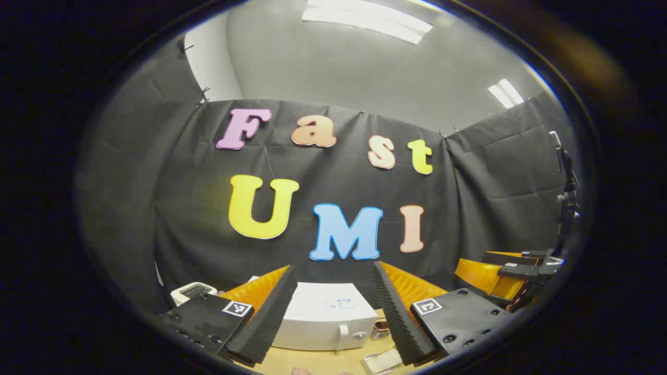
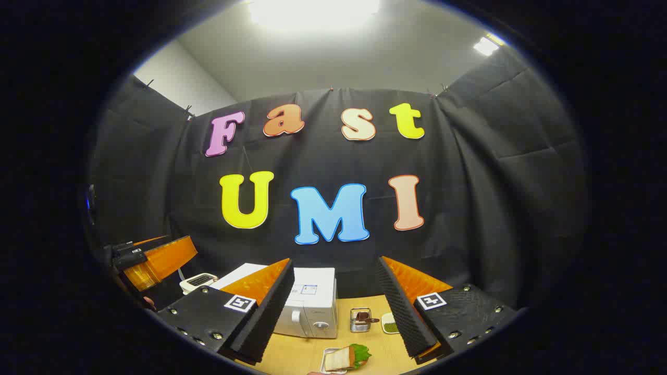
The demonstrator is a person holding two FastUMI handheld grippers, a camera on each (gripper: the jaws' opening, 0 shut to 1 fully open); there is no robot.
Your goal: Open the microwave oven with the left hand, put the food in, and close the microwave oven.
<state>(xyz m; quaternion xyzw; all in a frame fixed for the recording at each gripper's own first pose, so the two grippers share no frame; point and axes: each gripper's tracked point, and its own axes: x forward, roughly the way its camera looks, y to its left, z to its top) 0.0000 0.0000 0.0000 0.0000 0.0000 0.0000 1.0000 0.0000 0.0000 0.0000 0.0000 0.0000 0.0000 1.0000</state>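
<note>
A white microwave oven (image 1: 325,317) stands on the wooden table with its door closed, framed between the fingers of my left gripper (image 1: 328,317), which is open and well short of it. The microwave oven (image 2: 310,307) also sits left of centre in the right gripper view. My right gripper (image 2: 333,312) is open and empty, held above the table. Below it a sandwich with lettuce (image 2: 348,358) lies in a small white tray near the front edge. In the left gripper view that tray (image 1: 382,361) shows at the bottom, and the right gripper (image 1: 513,271) is at the far right.
A small metal rack (image 2: 359,319) and a little dish of green bits (image 2: 390,323) stand right of the microwave. A white toaster-like appliance (image 2: 199,282) sits to its left. The wooden table (image 2: 375,346) has bare surface in front. The left gripper (image 2: 151,260) shows at the left.
</note>
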